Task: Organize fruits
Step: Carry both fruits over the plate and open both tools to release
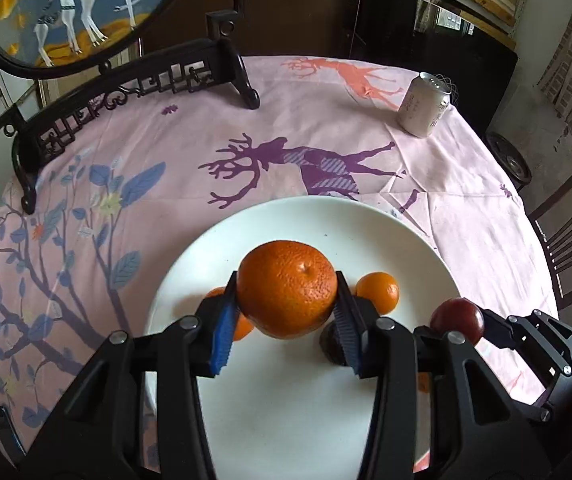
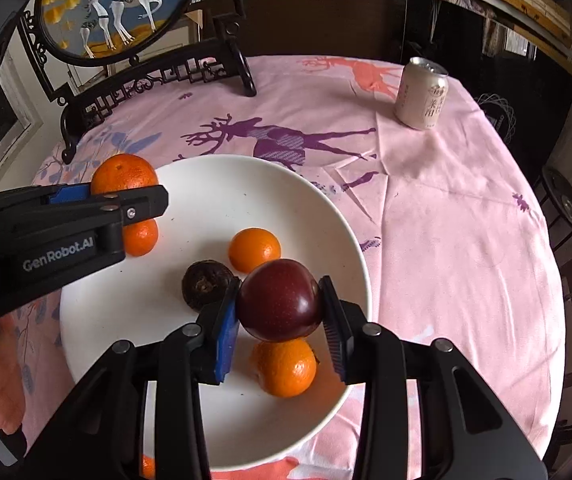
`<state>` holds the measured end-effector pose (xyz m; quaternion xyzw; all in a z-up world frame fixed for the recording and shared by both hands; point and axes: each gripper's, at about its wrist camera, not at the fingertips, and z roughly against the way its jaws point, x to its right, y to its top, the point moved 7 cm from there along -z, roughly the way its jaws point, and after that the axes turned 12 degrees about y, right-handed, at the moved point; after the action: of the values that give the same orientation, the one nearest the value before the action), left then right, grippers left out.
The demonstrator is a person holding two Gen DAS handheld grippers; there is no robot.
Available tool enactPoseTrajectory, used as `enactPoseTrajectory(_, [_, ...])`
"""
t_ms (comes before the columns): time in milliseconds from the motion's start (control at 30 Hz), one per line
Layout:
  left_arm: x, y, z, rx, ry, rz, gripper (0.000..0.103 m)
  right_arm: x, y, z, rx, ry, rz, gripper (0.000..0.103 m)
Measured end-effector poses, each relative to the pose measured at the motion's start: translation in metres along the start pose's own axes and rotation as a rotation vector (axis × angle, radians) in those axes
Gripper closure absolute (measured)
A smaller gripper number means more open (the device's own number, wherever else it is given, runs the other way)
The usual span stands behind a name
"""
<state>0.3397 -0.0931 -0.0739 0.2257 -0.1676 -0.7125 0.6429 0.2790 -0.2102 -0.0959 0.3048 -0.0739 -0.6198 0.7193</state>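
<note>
From the left wrist camera, the left gripper (image 1: pixel 286 300) is clamping a large, round, pebbly-skinned orange (image 1: pixel 287 288) between its blue ribbed pads (image 1: pixel 222 332), holding it above the wide white ceramic plate (image 1: pixel 270 412). On the plate beneath it, a small smooth mandarin (image 1: pixel 379 292) is lying just right of the large fruit, another small orange fruit (image 1: pixel 242 326) is peeking out behind the left finger, and a dark brown wrinkled fruit (image 1: pixel 331 343) is sitting partly hidden behind the right finger. At the right edge, the right gripper (image 1: pixel 460 322) is gripping a glossy dark red plum (image 1: pixel 457 319). A pale aluminium drink can (image 1: pixel 426 105) is standing far back on the pink deer-printed tablecloth (image 1: pixel 190 148), and a black carved wooden screen stand (image 1: pixel 126 96) is occupying the back left.

From the right wrist camera, the right gripper (image 2: pixel 282 308) is pinching the dark red plum (image 2: pixel 280 300) over the near right part of the white plate (image 2: pixel 126 320). Directly below the plum, a small orange mandarin (image 2: pixel 285 367) is resting on the plate; another (image 2: pixel 255 250) is lying farther back, with the dark brown wrinkled fruit (image 2: pixel 206 285) just left of the plum. The left gripper (image 2: pixel 122 192) is reaching in from the left, closed on the large orange (image 2: pixel 124 174) over the plate's far left rim, with one more small mandarin (image 2: pixel 141 237) showing beneath its finger. The can (image 2: pixel 422 94) is standing well apart at the back right.
</note>
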Motion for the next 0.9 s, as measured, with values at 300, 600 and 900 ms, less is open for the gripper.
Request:
enactPoseTrajectory(300, [0.014,0.010,-0.034,-0.040,0.013,-0.023,0.056,0.009,0.003,-0.020,-0.027,-0.016,0.008,0.063])
enactPoseTrajectory(600, [-0.006,0.006,0.045,0.108,-0.021,0.016,0.018,-0.016,-0.005,0.038,0.081,-0.047,0.083,0.039])
enactPoseTrajectory(900, [-0.053,-0.133,0.130,0.219,0.028,0.077,0.007,-0.065,-0.119,0.101,0.139,-0.011,0.062,0.032])
